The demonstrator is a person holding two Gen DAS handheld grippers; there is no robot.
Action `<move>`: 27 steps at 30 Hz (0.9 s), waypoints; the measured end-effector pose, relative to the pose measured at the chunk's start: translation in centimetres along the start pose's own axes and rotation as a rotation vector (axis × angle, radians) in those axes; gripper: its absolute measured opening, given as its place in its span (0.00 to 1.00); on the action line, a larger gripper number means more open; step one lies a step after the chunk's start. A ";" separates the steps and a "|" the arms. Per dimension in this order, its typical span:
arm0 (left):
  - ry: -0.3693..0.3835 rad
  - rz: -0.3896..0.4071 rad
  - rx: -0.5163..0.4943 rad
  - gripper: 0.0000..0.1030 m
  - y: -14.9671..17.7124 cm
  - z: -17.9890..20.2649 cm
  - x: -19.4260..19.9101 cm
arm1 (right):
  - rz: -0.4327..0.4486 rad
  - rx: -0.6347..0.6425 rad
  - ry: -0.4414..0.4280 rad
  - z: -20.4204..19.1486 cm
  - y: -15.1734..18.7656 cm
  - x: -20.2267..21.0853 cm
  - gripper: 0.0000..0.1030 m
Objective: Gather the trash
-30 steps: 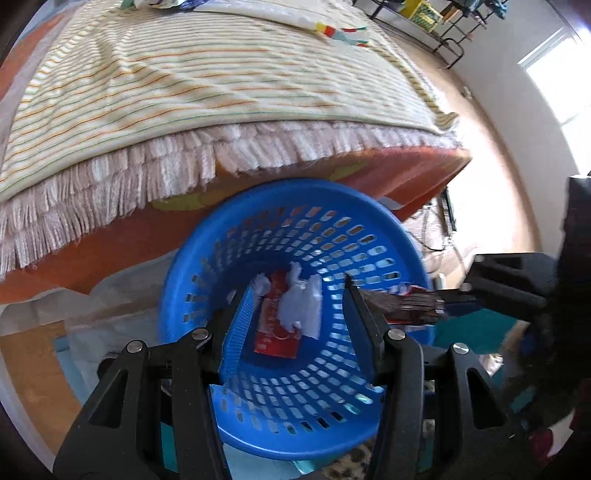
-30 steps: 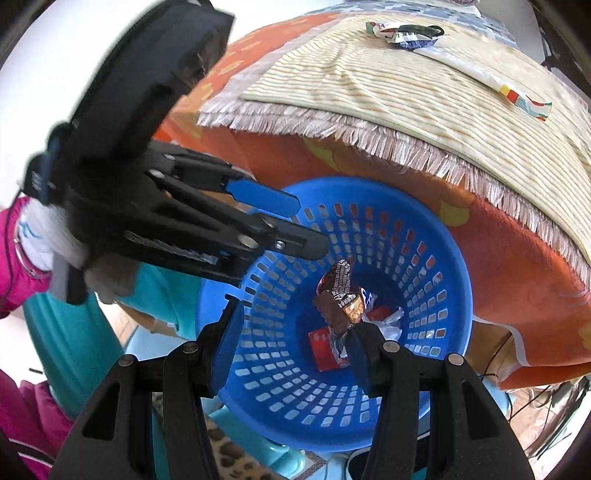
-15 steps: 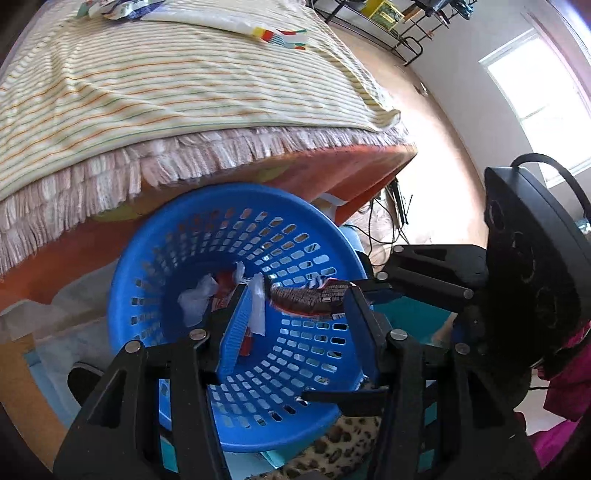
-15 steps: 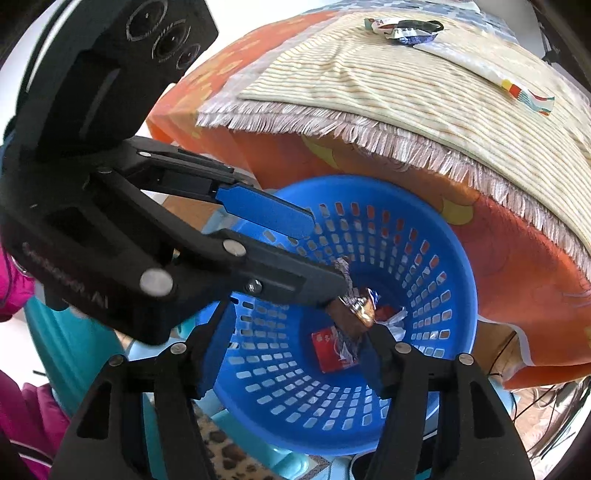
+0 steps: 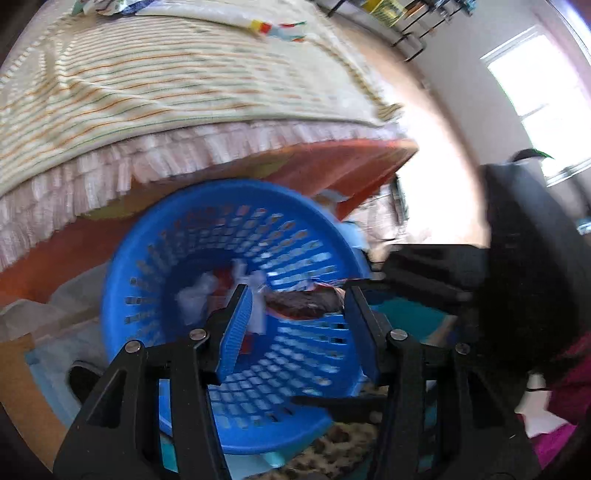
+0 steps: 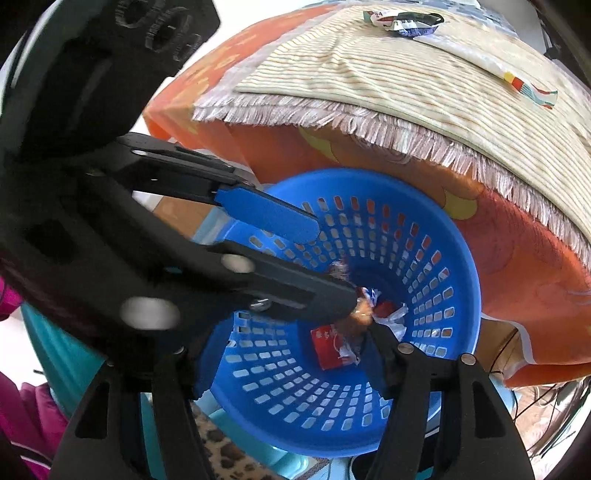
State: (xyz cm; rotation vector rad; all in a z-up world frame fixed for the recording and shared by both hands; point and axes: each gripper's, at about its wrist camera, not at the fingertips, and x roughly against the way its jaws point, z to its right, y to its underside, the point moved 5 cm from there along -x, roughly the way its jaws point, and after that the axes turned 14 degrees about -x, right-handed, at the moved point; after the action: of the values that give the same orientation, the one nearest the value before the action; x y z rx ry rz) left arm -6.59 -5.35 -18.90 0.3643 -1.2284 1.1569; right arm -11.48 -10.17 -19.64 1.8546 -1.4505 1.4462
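A blue slotted basket (image 5: 240, 184) (image 6: 351, 173) stands below the bed's edge with a red packet (image 6: 328, 347) and white scraps (image 5: 195, 295) at its bottom. A brown snack wrapper (image 5: 303, 304) (image 6: 360, 314) hangs over the basket's inside. It touches the tip of my right gripper's right finger and one fingertip of my left gripper. My left gripper (image 5: 299, 317) (image 6: 332, 266) is open, its pads well apart, the wrapper lying loose in the gap. My right gripper (image 6: 291, 350) is open wide; its left finger is partly hidden behind the left gripper.
A striped, fringed blanket (image 5: 147, 92) (image 6: 443, 92) covers the bed over an orange sheet (image 6: 517, 277). More wrappers (image 6: 406, 22) lie far back on the bed. A teal stool (image 6: 48, 343) and leopard-print cloth (image 6: 229, 454) are under the basket. A person's magenta sleeve (image 5: 569, 387) is at right.
My right gripper's jaws have spread wider. The left gripper has swung across the right view until its fingertip meets the wrapper. The wrapper sits lower in the basket.
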 end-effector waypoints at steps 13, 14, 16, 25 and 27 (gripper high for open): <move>-0.080 -0.038 0.054 0.52 1.1 -2.6 -0.9 | 0.019 0.005 -0.004 -0.1 -0.1 1.0 0.62; -0.078 -0.038 0.054 0.52 1.1 -2.5 -0.9 | 0.022 0.006 -0.008 -0.1 -0.2 1.1 0.62; -0.082 -0.042 0.046 0.52 1.1 -2.4 -0.9 | 0.024 0.011 0.001 -0.1 -0.2 1.2 0.62; -0.117 -0.005 0.065 0.52 0.4 -3.2 0.3 | 0.096 -0.083 -0.078 1.1 -1.3 3.6 0.62; -0.111 0.005 0.074 0.52 0.2 -3.4 0.6 | 0.124 -0.080 -0.077 1.3 -1.8 4.4 0.62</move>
State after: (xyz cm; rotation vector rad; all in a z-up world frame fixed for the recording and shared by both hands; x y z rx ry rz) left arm -4.96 -2.35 -19.66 0.4862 -1.2857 1.2020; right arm -9.61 -12.57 -15.83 1.8182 -1.6613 1.3642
